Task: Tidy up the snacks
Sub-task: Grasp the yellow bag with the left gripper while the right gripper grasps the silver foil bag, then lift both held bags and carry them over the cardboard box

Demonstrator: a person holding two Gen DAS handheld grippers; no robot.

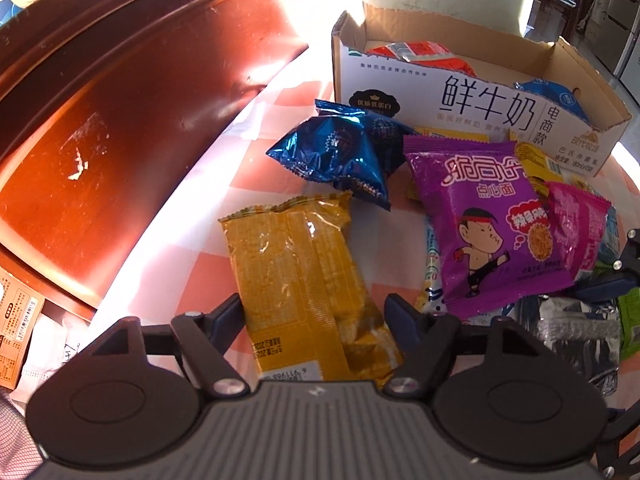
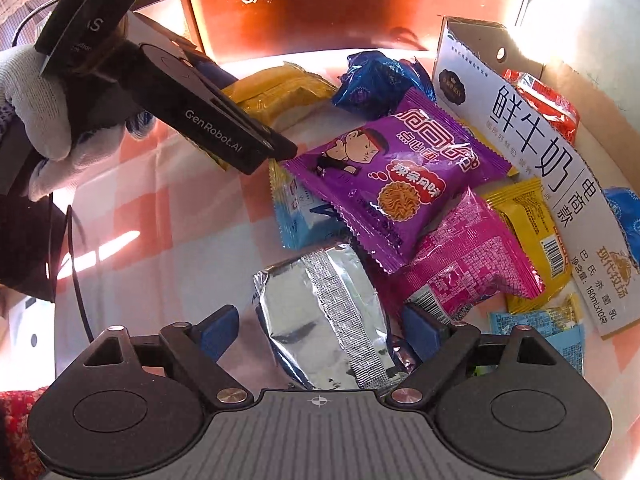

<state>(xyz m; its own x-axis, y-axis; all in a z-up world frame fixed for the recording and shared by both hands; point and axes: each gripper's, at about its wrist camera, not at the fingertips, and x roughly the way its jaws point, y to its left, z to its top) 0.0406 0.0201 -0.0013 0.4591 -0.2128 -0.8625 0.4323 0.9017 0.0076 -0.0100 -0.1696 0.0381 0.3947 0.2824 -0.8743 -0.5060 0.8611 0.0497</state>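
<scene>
Left wrist view, left to right. A red-brown wooden panel [image 1: 132, 120] is seen along the far left, with an orange carton [image 1: 16, 332] below it at the near-left edge. A checked pink-and-white cloth [image 1: 192, 248] is spread under everything. The left gripper [image 1: 314, 312] is pointed steeply down; a yellow packet [image 1: 304, 284] lies on the cloth between its fingers [image 1: 226, 314], and the pads stand at or just off the packet's edges, so whether it is clamped cannot be told. Just beyond, a blue foil packet [image 1: 344, 152] lies on the cloth. To its right a purple packet [image 1: 492, 224] is laid on top of a heap, overlapping a pink packet [image 1: 580, 220]. At the far right an open milk box [image 1: 472, 108] is placed, with a red packet [image 1: 424, 54] and a blue one inside.

Right wrist view, left to right. A gloved hand [image 2: 44, 120] is seen at the far left holding the other gripper, whose black fingers reach over the yellow packet's far end. The right gripper [image 2: 320, 330] stands fairly wide around a silver packet [image 2: 328, 312], which lies on the cloth; the left pad stands apart from it, while contact at the right pad cannot be told. Beyond it the purple packet is heaped over a light-blue packet [image 2: 296, 216] and the pink packet. A second yellow packet [image 2: 532, 232] leans against the box wall at the right, and the red packet shows inside.
</scene>
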